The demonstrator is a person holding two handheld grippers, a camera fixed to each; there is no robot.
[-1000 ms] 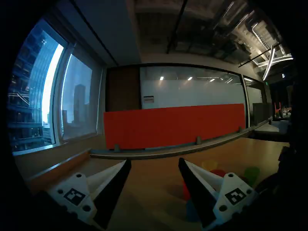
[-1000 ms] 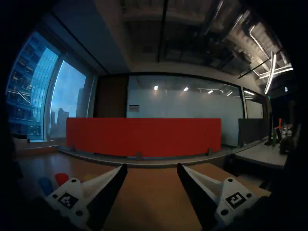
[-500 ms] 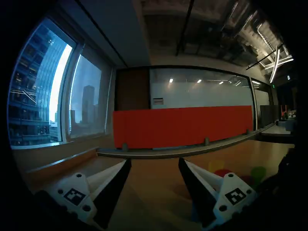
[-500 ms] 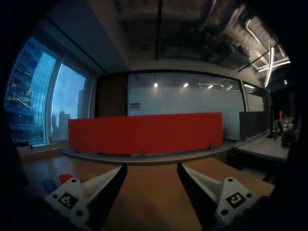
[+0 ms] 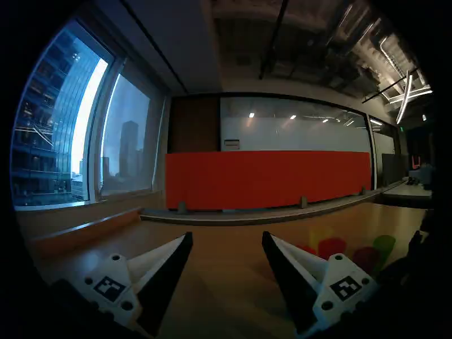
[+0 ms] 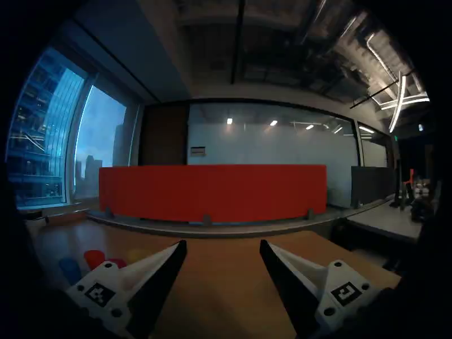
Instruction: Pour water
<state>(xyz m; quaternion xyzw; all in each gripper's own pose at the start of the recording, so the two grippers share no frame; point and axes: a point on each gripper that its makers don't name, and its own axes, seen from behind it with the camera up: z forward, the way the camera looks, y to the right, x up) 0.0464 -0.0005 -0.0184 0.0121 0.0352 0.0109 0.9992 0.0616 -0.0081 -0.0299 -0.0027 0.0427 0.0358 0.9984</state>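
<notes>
Left claw (image 5: pixel 226 243): your fingers stand apart with nothing between them, and bare surface (image 5: pixel 226 282) shows under the gap. The claw points level across the surface toward the partition (image 5: pixel 265 178), with the window (image 5: pixel 85 141) at upper left of the frame.

Cups, left gripper view, lower right of the frame, just past your claw's right-hand finger:
- yellow cup (image 5: pixel 319 233), farthest back
- red cup (image 5: pixel 331 247), touching or overlapping the yellow one
- dark cup (image 5: pixel 366 259), nearest the claw
- green cup (image 5: pixel 384 244), toward the right edge

All sit on the surface, well apart from the gap. Their long axes read as upright. The light is too dim to tell which end is the mouth.

Right claw (image 6: pixel 223 248): your fingers are apart here too, empty, aimed at the partition. In the right gripper view the blue cup (image 6: pixel 69 268), red cup (image 6: pixel 94 258) and yellow cup (image 6: pixel 138 254) sit at lower left, beside the left-hand finger and partly hidden by it. They also look upright.
</notes>
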